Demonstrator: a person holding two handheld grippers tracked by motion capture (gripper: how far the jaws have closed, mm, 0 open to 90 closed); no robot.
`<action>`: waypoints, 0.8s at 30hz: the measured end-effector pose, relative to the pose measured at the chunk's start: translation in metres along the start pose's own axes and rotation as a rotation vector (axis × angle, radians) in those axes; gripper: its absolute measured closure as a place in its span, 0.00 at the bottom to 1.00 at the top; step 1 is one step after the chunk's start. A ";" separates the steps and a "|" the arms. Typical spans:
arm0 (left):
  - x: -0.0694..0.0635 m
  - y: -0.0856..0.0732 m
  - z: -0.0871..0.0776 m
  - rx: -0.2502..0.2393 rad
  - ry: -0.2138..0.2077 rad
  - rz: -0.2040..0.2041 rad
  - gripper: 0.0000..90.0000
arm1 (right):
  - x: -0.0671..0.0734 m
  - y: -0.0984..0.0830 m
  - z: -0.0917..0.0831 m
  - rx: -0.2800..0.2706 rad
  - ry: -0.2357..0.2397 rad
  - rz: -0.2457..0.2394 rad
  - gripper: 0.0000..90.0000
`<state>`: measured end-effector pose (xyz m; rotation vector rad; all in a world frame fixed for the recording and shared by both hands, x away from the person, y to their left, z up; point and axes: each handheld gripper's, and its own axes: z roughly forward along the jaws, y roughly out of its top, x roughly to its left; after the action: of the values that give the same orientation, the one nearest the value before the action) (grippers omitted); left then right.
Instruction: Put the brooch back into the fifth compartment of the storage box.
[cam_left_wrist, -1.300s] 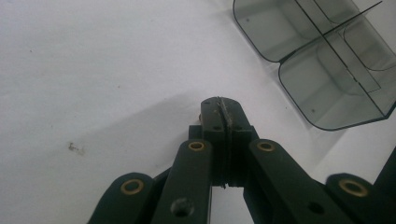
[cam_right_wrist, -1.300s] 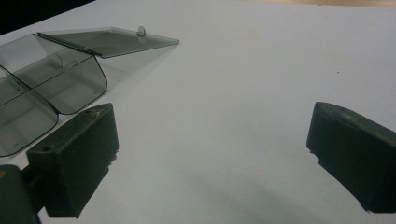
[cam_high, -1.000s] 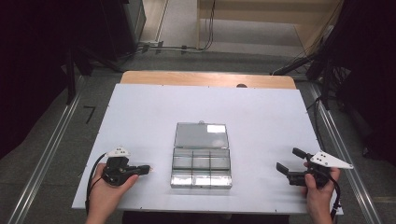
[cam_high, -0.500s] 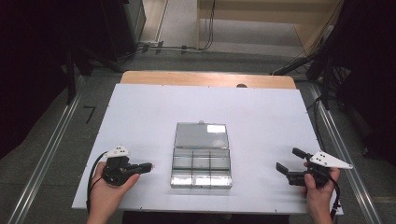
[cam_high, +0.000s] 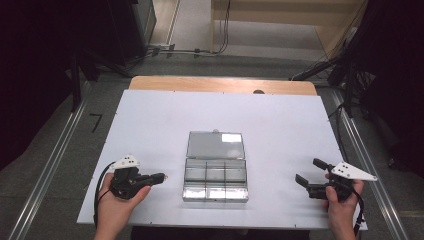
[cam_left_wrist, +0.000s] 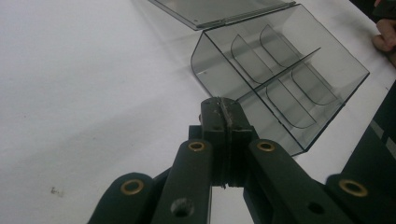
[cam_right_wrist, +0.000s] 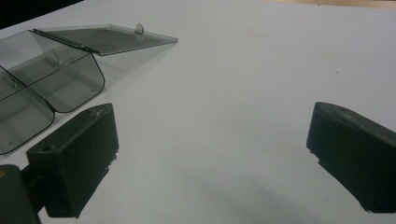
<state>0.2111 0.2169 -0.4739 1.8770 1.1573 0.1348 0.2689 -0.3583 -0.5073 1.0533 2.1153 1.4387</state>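
Box of clear plastic sits mid-table, lid folded flat behind so all compartments lie open and empty. We rest the left gripper, jaws pressed together on nothing, and the right gripper, jaws spread, on either side of it, each well apart, probably ready to work it from both sides.

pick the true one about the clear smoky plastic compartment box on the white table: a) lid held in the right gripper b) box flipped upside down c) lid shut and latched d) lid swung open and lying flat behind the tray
d: the clear smoky plastic compartment box sits upright with empty divided cells, and its lid lies flat on the white table behind the tray, untouched by either gripper.
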 end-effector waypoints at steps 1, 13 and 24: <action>-0.001 0.000 0.000 -0.002 -0.002 0.002 1.00 | 0.000 0.000 0.000 0.000 -0.001 -0.001 0.01; -0.008 0.004 -0.001 -0.020 -0.017 0.016 1.00 | 0.000 0.000 0.000 0.001 0.000 -0.004 0.01; -0.013 0.007 -0.001 -0.028 -0.027 0.029 1.00 | 0.000 0.000 0.000 0.001 -0.001 -0.005 0.01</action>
<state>0.2075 0.2065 -0.4639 1.8658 1.1049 0.1409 0.2690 -0.3577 -0.5074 1.0479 2.1167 1.4354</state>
